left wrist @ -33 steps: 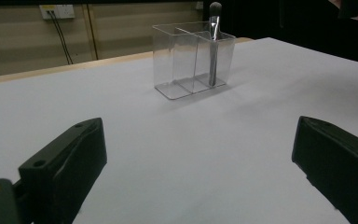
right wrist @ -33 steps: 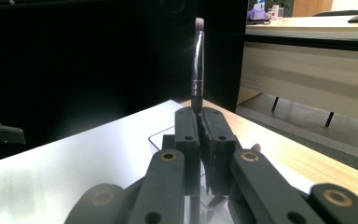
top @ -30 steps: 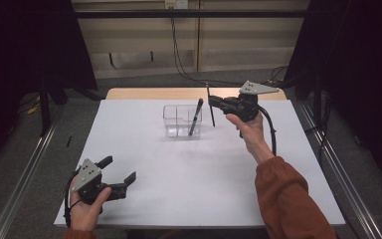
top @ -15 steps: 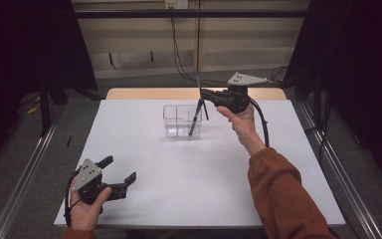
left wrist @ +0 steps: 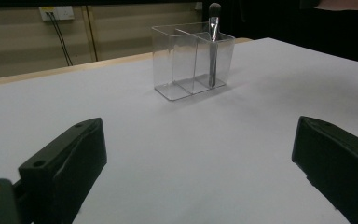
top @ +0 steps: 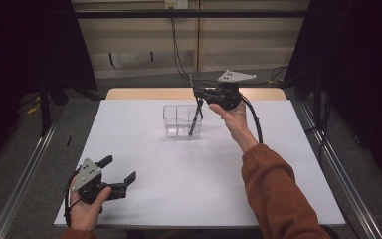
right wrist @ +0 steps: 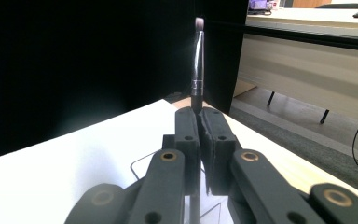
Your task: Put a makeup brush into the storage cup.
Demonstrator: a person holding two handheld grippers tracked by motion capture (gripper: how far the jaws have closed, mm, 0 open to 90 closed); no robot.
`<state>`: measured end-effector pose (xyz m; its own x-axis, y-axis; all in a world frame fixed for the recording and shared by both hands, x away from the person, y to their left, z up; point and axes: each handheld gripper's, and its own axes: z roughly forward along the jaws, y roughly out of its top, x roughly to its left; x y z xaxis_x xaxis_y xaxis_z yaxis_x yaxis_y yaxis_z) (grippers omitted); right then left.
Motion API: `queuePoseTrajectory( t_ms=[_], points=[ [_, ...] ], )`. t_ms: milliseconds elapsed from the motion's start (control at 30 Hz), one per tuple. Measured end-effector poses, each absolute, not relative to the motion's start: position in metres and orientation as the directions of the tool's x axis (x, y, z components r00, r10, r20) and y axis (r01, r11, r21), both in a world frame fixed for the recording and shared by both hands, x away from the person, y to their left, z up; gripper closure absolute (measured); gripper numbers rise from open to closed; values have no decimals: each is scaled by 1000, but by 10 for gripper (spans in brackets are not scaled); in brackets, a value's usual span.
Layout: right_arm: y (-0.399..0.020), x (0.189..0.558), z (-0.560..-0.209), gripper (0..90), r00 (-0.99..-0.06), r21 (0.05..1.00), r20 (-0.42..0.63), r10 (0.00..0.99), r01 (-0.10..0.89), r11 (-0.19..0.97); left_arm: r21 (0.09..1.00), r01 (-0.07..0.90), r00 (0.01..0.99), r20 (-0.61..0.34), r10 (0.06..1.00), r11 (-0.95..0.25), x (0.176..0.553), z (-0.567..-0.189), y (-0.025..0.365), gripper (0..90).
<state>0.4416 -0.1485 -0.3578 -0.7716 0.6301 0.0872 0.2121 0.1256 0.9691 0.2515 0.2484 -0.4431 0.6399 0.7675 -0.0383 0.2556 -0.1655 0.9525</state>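
Standing upright between the clamped right tongs (right wrist: 200, 122), a makeup brush (right wrist: 197, 65), above the clear organizer (top: 181, 121); left tongs (top: 113, 172) wide.

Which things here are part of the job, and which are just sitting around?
Part of the job:
- right gripper, shut on a makeup brush
- clear box with compartments
- second brush standing in the box

Just around:
- left gripper, open, resting near the table edge
- white table
- cables by the back wall
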Motion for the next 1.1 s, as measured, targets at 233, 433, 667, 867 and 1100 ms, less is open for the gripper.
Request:
queuePoseTrajectory(
  t_ms=[233, 433, 667, 867, 1100],
  points=[
    [-144, 446, -361, 864, -772, 967, 87, 630, 217, 133, 953, 255, 644, -40, 764, -165, 251, -443, 248, 28],
    [-138, 450, -369, 864, -772, 965, 96, 629, 228, 132, 954, 253, 645, -42, 763, -161, 251, -443, 248, 28],
    [-132, 455, -374, 864, -770, 963, 99, 630, 235, 135, 953, 254, 644, -41, 764, -163, 251, -443, 248, 27],
    [-131, 459, -375, 864, -765, 963, 103, 635, 237, 128, 953, 255, 644, -41, 764, -164, 251, -443, 249, 26],
    [-129, 459, -381, 864, -765, 961, 99, 637, 240, 139, 953, 254, 645, -39, 764, -166, 251, -443, 248, 26]
  ],
)
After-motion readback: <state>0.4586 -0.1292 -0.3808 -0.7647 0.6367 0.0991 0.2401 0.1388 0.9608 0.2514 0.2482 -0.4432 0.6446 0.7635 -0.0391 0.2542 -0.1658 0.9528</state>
